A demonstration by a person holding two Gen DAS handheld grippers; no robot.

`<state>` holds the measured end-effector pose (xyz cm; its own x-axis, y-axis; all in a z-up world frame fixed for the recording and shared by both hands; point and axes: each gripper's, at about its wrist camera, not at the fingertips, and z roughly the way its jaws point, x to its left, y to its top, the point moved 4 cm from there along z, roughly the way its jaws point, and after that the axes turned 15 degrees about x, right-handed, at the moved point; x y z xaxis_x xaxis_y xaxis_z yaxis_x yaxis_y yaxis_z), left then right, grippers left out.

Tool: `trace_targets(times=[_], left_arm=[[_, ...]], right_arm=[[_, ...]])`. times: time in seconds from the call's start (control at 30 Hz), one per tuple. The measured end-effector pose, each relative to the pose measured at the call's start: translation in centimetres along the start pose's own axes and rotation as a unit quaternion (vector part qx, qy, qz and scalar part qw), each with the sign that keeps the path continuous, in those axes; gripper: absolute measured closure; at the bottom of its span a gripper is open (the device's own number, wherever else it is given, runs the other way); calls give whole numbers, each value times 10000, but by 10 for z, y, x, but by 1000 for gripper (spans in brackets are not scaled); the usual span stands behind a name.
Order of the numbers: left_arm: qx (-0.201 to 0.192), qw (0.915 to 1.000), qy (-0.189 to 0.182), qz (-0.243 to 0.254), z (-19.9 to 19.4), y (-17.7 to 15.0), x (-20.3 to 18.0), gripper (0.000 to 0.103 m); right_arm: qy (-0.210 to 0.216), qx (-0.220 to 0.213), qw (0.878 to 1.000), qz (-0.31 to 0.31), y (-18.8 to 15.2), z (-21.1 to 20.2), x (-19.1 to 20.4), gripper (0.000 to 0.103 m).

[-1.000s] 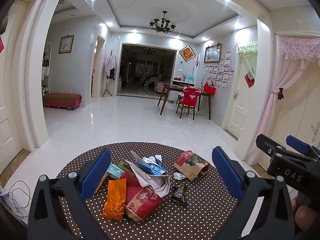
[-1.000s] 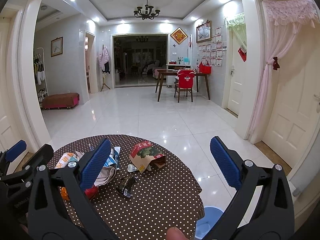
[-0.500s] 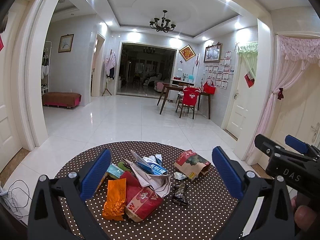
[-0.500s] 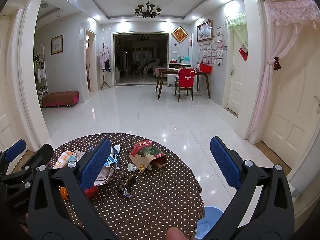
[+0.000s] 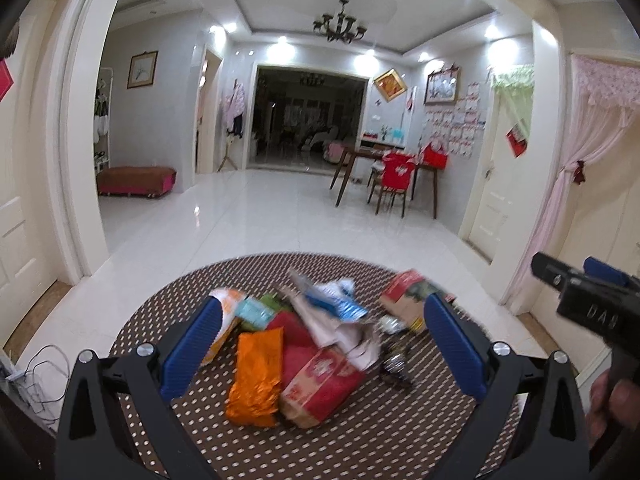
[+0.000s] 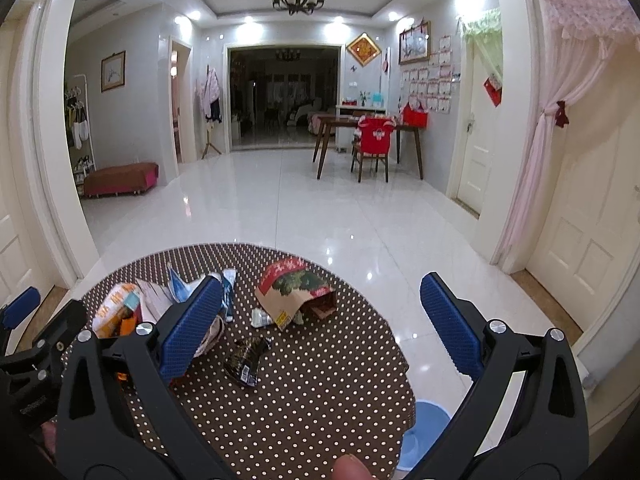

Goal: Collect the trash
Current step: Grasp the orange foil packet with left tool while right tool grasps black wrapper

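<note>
Holding both grippers over a round table (image 6: pixel 320 392) with a brown dotted cloth, we see the trash heaped on its left half. Our left gripper (image 5: pixel 320 344) has its jaws spread wide with nothing between the blue pads, and through the gap lie an orange foil pouch (image 5: pixel 256 376), a red paper bag (image 5: pixel 324 384) just beside it, and crumpled white paper (image 5: pixel 344 332) resting on the bag's far end. A blue-and-white wrapper (image 5: pixel 336 304) sits on top of the pile, further back. This view is somewhat blurred, so finer print is unreadable.

Our right gripper (image 6: pixel 320 328) is also wide open and holds nothing. Between its pads we see a brown paper bag with a red and green print (image 6: pixel 296 292) lying on its side near the middle of the table, and a small dark wrapper (image 6: pixel 246 360) apart from it, closer to us. A light blue bin (image 6: pixel 424 432) stands on the floor beside the table's right edge, partly hidden by the cloth.
</note>
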<state>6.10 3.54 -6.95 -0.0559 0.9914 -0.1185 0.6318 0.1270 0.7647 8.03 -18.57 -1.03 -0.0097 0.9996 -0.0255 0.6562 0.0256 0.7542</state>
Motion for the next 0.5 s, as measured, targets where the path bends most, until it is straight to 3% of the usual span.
trace_targets(times=[0.27, 0.5], left_arm=[[711, 9958, 508, -281, 45, -34, 54, 4], [1158, 9904, 579, -479, 81, -49, 84, 4]], right_arm=[[53, 753, 9970, -153, -21, 59, 12, 6], [168, 1393, 9897, -301, -44, 108, 27, 6]])
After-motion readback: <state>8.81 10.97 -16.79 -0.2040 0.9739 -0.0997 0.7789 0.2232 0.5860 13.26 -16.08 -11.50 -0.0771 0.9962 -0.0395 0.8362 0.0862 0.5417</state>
